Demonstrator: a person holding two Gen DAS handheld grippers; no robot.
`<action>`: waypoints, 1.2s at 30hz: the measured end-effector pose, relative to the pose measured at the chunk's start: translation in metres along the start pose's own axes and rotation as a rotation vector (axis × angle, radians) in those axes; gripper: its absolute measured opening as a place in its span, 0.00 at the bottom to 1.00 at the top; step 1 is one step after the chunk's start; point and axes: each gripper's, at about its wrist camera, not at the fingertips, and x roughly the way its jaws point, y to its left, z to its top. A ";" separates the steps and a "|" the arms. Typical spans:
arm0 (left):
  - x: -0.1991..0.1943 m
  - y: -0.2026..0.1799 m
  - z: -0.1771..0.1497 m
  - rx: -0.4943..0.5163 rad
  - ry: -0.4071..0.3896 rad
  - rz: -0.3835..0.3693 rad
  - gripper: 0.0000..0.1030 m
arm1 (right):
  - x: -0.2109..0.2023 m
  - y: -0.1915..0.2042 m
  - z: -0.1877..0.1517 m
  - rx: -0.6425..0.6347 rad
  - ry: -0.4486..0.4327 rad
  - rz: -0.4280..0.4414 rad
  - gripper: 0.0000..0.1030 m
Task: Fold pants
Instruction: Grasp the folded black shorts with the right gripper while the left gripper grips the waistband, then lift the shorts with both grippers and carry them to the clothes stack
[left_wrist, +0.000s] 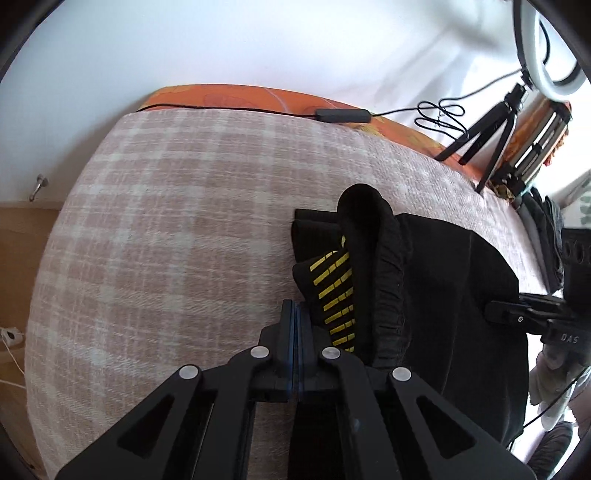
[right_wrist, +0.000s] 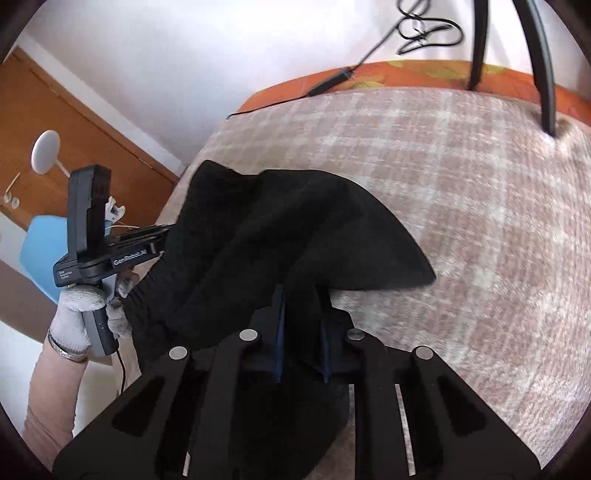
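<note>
Black pants (left_wrist: 424, 280) lie bunched on a bed covered with a beige checked blanket (left_wrist: 184, 221); all positions below are given relative to the pants.

Left wrist view: the left gripper (left_wrist: 294, 314) sits at the near left edge of the pants, its jaws pressed fully together; whether any cloth is caught between them cannot be told. Beside its tip, a fold of the pants shows rows of yellow stripes (left_wrist: 334, 295), and the gathered waistband (left_wrist: 384, 280) rises in a loop just past them. On the far side of the pants a black cable with an inline controller (left_wrist: 343, 115) runs along the orange mattress edge (left_wrist: 240, 96). Beyond the pants to the right stand a small black tripod (left_wrist: 491, 136) and a ring light (left_wrist: 546, 55).

Right wrist view: the right gripper (right_wrist: 301, 295) is at the near edge of the pants, its jaws narrowed with black cloth between the fingers (right_wrist: 277, 314); the pants drape up and away from it. To the left of the pants, a gloved hand (right_wrist: 83, 314) holds the handle of the left gripper, whose tips are hidden behind the cloth.
</note>
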 end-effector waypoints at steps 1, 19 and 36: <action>0.000 -0.003 0.001 0.004 -0.001 0.005 0.00 | 0.005 0.002 0.001 0.011 0.005 0.013 0.15; 0.009 -0.044 -0.004 -0.022 -0.033 -0.232 0.00 | 0.037 0.036 0.014 0.032 -0.009 0.178 0.13; -0.051 -0.142 0.003 0.115 -0.156 -0.199 0.00 | -0.072 0.022 0.026 -0.003 -0.136 0.083 0.13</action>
